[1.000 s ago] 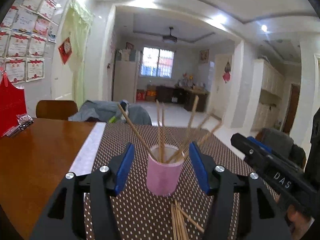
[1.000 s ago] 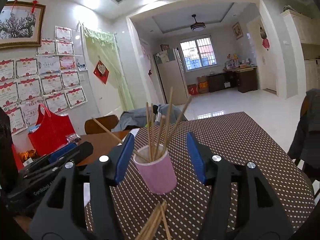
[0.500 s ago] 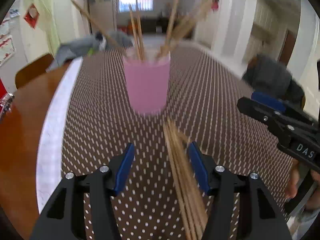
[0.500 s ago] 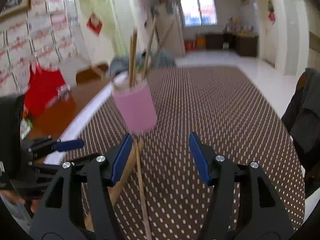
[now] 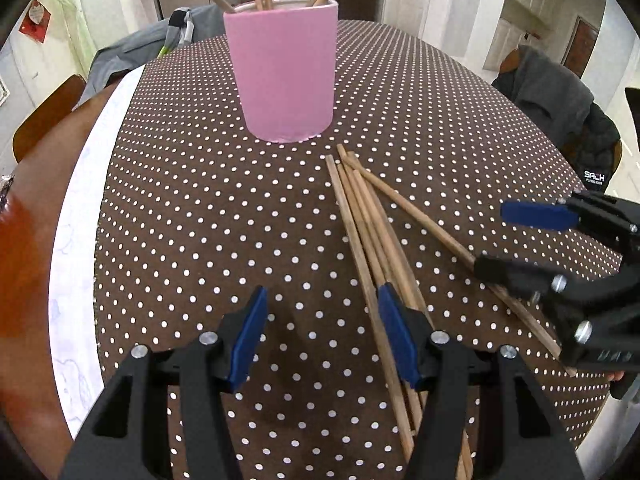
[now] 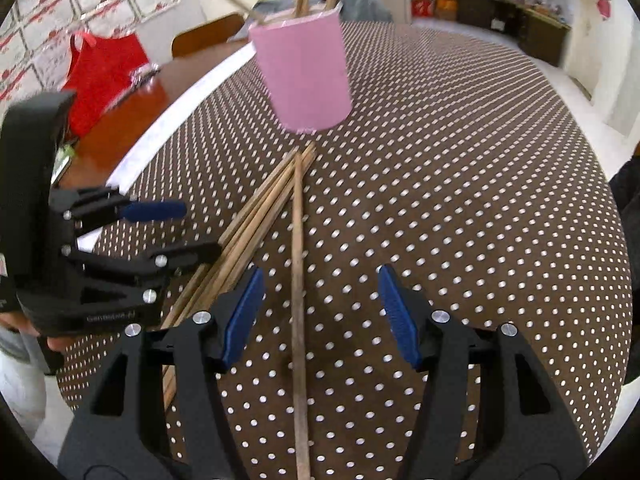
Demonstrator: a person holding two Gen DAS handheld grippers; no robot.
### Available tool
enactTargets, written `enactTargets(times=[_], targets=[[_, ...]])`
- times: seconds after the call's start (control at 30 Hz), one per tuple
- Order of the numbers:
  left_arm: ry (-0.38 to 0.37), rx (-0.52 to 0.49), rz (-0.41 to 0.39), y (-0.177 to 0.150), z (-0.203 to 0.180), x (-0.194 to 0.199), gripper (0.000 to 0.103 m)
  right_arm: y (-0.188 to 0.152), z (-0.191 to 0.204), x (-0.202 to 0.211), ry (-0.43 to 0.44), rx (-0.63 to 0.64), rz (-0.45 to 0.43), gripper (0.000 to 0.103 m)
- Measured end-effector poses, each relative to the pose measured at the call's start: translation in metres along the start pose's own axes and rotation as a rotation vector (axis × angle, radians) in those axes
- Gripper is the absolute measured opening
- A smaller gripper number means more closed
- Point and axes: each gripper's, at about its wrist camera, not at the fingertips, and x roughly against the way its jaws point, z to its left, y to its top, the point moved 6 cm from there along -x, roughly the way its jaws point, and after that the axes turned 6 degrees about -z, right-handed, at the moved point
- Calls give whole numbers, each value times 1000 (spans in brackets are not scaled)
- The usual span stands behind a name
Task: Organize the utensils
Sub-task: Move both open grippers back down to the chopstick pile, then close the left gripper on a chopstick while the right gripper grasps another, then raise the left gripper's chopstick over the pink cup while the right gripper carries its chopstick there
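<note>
Left wrist view looks steeply down on a brown tablecloth with white dots [image 5: 224,216], its pale edge [image 5: 76,232] running along bare red-brown tabletop [image 5: 24,264] at the left. A pink cup [image 5: 286,72] stands upright on the cloth, holding several wooden chopsticks whose upper ends are cut off by the frame. Just in front of the cup lies a loose bundle of chopsticks [image 5: 368,224], with a single chopstick [image 5: 420,216] angled away to the right. The left gripper [image 5: 322,332] hangs over the cloth, jaws wide with nothing between them, though its right finger covers part of the bundle. The right gripper [image 5: 520,240] enters from the right, its lower finger lying across the single chopstick. In the right wrist view the right gripper [image 6: 320,312] is likewise spread, that chopstick [image 6: 298,264] running up between its fingers untouched; this picture is slightly smeared. Behind the table are wooden chairs, a grey jacket [image 5: 556,96] over one, a red bag [image 6: 104,76], certificates on the wall [image 6: 52,12], and a dim room beyond.
</note>
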Motion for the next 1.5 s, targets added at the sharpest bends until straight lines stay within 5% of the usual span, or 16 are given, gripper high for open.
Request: enactTargets(times=[0.27,0.37,0.7,0.87,1.03,1.3,1.5], targets=[[11,-55,25,9,-6,-7,57,-10,8,-16,-70,99,113,56],[-20,-17,50,9,-3,-9,57,-9,8,-19,-76,126,146,31],[8,-47,137,35,-7,-27,57,15,-7,-24,2,83,230,7],[-2,-54,151,41,-4,-31,50,19,-14,-23,46,33,225,6],[2,-41,141,55,-1,-38,11,22,-21,-20,68,8,211,6],[-26,26,76,51,9,-29,6,19,-36,-11,125,-47,158,6],[-87,24,-94,66,3,9,6,23,-40,13,188,-71,48,6]])
